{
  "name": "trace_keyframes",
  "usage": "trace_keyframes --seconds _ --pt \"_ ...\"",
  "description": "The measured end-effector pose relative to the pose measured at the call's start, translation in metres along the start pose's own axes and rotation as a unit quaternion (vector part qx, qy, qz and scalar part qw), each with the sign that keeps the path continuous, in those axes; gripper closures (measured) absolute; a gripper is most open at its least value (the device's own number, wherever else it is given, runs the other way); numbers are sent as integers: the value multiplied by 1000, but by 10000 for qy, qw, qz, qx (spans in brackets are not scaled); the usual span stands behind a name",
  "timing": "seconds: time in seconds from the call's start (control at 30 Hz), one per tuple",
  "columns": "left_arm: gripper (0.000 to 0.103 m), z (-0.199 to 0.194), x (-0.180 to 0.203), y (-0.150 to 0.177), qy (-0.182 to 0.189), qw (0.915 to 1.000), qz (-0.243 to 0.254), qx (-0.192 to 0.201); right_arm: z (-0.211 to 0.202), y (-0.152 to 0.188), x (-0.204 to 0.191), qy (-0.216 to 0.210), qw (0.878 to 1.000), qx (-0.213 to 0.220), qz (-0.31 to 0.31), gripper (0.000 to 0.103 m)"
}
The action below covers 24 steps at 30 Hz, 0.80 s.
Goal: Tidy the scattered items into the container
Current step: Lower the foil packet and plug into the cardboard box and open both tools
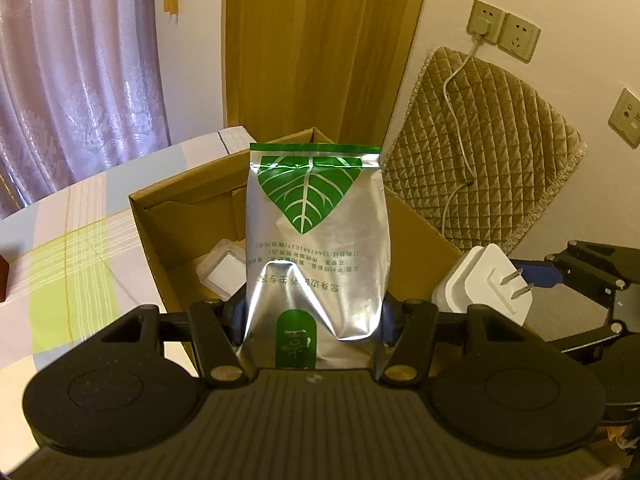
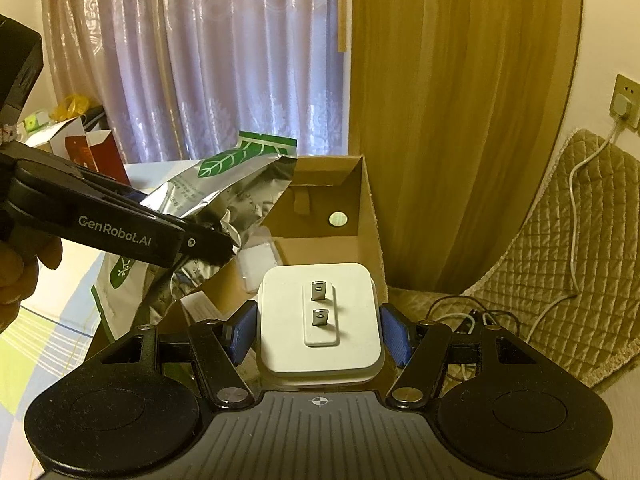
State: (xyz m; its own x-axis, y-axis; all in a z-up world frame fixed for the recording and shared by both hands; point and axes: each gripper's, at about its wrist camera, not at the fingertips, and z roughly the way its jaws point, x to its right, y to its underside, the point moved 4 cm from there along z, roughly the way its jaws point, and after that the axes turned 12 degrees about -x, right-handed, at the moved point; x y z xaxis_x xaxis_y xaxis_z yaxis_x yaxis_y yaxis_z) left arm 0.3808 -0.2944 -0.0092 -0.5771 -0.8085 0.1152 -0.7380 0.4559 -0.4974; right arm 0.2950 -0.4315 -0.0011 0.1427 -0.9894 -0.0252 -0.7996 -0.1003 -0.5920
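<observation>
My left gripper point(image 1: 314, 312) is shut on a silver foil pouch point(image 1: 316, 240) with a green leaf print, held upright over the near edge of an open cardboard box point(image 1: 156, 232). The same pouch point(image 2: 224, 196) shows crumpled in the right wrist view, pinched by the left gripper point(image 2: 216, 244). My right gripper point(image 2: 320, 334) is shut on a white plug adapter point(image 2: 320, 320), prongs up, just in front of the cardboard box point(image 2: 370, 216). That adapter point(image 1: 484, 284) appears at the box's right side in the left wrist view. A clear plastic case point(image 1: 222, 270) lies inside the box.
The box sits on a bed with a checked sheet point(image 1: 80, 248). A quilted brown cushion point(image 1: 480, 176) leans on the wall at right, with a white cable point(image 1: 456, 80) from a wall socket point(image 1: 486, 22). Curtains point(image 2: 200, 60) hang behind; a red carton point(image 2: 94, 154) stands far left.
</observation>
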Motion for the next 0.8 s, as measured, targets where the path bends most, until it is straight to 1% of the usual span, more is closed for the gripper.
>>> trace_keyframes --seconds 0.5,0.57,0.6,0.63,0.67,0.8 --pt "47 -5 -6 -4 93 9998 -155 86 2 -1 0 0 10000 12 -8 36" --pt "44 -5 -8 -4 81 9997 -225 97 3 -1 0 5 10000 14 -16 36" --pt "40 -5 -9 -4 70 9996 -262 126 3 -1 1 4 10000 14 -13 36" --pt "31 -6 -11 -3 49 9994 -295 164 4 -1 1 4 10000 12 -12 36" --pt "29 -9 -13 -3 14 9992 -318 237 3 -2 1 6 10000 10 -17 36" --pt "29 -17 -19 -5 8 9989 -372 299 3 -3 0 8 10000 11 -22 36"
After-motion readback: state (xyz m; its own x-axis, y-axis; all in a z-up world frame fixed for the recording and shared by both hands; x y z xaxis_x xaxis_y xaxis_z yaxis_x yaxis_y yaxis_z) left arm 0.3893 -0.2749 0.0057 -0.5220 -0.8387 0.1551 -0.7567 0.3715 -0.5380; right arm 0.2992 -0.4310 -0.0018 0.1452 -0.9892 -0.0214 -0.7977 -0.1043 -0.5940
